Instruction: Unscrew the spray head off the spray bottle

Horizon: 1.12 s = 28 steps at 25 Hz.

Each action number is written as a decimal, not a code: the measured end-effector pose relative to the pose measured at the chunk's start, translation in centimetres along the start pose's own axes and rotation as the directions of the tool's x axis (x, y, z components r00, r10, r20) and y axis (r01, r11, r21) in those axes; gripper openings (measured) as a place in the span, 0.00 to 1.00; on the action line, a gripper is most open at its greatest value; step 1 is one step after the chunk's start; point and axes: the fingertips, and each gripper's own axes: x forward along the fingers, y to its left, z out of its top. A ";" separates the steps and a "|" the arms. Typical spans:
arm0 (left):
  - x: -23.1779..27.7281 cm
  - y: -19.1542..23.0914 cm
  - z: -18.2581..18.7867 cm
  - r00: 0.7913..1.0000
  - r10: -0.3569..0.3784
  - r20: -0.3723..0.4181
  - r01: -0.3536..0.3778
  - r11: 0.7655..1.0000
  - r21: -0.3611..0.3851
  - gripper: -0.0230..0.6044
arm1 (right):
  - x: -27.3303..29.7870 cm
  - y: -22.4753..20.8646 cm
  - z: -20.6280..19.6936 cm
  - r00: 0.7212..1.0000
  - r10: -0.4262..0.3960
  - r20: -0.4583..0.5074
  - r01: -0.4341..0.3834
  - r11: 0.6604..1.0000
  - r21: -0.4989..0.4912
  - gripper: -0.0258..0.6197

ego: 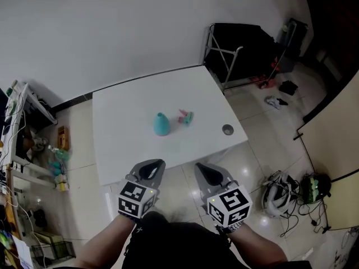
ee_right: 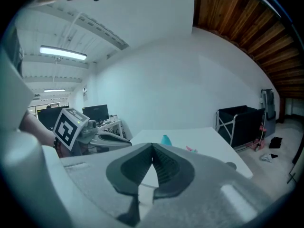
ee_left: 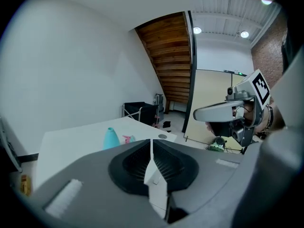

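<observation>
A teal spray bottle (ego: pixel 162 124) stands upright near the middle of the white table (ego: pixel 123 128). The pink-and-teal spray head (ego: pixel 185 117) lies on the table just to its right, apart from it. My left gripper (ego: pixel 152 166) and right gripper (ego: pixel 205 170) hover side by side off the table's near edge, both shut with nothing in them. In the left gripper view the bottle (ee_left: pixel 111 138) and spray head (ee_left: pixel 128 138) show beyond the shut jaws. The right gripper view has the bottle (ee_right: pixel 166 140) far ahead.
A small grey round piece (ego: pixel 227 129) sits near the table's right front corner. A black folding cart (ego: pixel 238 46) stands behind the table's right end. Cluttered shelves (ego: pixel 25 150) line the left. A helmet (ego: pixel 275 198) and cables lie on the floor at right.
</observation>
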 end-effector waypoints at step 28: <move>9.0 7.7 -1.4 0.997 -0.042 -0.061 0.038 0.997 -0.068 0.29 | 10.5 -6.7 1.3 0.990 -0.026 -0.135 0.023 0.999 -0.029 0.03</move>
